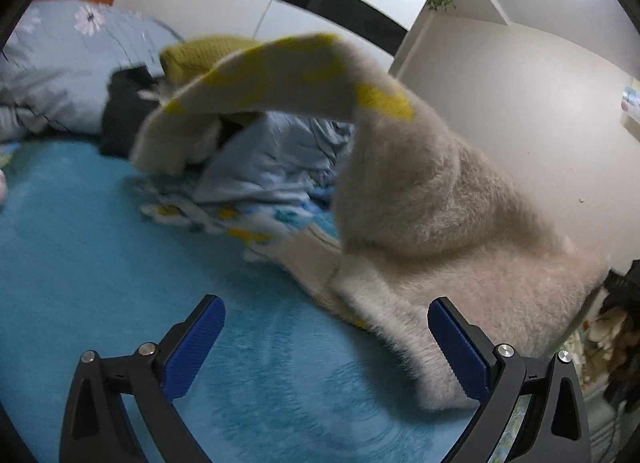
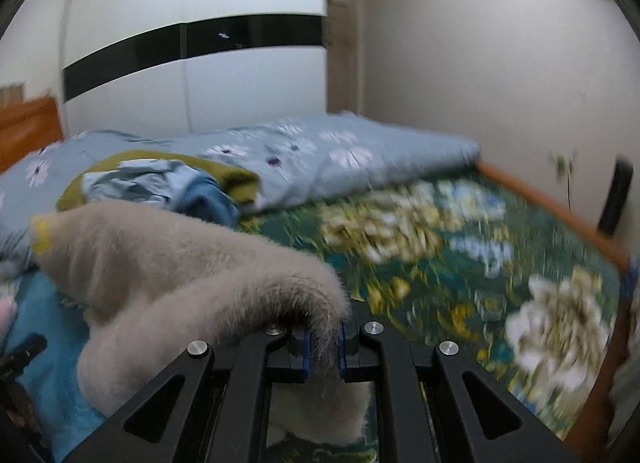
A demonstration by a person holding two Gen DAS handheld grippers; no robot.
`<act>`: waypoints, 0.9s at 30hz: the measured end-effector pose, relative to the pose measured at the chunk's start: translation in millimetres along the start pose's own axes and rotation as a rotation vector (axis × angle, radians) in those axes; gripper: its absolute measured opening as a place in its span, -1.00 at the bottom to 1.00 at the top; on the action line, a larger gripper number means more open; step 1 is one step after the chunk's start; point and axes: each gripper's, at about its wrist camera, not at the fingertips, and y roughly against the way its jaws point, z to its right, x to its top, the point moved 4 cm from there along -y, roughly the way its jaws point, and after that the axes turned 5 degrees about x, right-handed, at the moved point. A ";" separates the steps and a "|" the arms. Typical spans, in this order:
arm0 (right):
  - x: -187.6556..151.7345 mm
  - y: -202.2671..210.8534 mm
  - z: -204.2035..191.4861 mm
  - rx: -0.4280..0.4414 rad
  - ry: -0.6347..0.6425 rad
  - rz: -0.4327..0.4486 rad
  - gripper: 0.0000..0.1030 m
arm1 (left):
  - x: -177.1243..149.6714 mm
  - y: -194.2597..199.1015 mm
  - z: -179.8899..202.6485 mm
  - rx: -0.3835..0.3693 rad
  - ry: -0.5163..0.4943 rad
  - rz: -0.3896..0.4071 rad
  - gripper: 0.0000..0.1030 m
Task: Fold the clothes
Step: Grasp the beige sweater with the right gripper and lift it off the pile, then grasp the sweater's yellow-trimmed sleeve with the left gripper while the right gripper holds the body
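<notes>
A fuzzy beige garment (image 1: 432,215) with yellow patches lies partly on the bed and partly lifted, one end arching up and to the left. My left gripper (image 1: 324,347) is open and empty, low over the teal bed cover (image 1: 100,271), with the garment's near edge beside its right finger. My right gripper (image 2: 323,351) is shut on a fold of the same beige garment (image 2: 172,287) and holds it above the bed.
A pile of blue, olive and dark clothes (image 1: 248,167) and a grey-blue floral quilt (image 2: 340,151) lie at the back of the bed. A green floral sheet (image 2: 460,263) covers the right side. The wooden bed frame (image 2: 560,207), a wardrobe (image 2: 200,75) and a wall are beyond.
</notes>
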 end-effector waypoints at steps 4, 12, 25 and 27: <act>-15.4 -12.9 13.6 -0.010 -0.028 -0.069 -0.81 | 0.1 -25.2 2.5 -0.029 0.041 -0.068 0.98; -28.9 -34.1 24.5 -0.044 -0.022 -0.149 -0.80 | -10.9 -42.3 31.0 -0.162 0.109 -0.160 0.89; -19.4 20.9 23.6 -0.058 0.031 -0.077 -0.27 | -10.9 -67.2 47.0 -0.301 0.193 -0.199 0.58; -5.9 29.2 16.8 -0.055 0.046 -0.035 -0.27 | -5.4 -75.3 46.4 -0.302 0.226 -0.198 0.44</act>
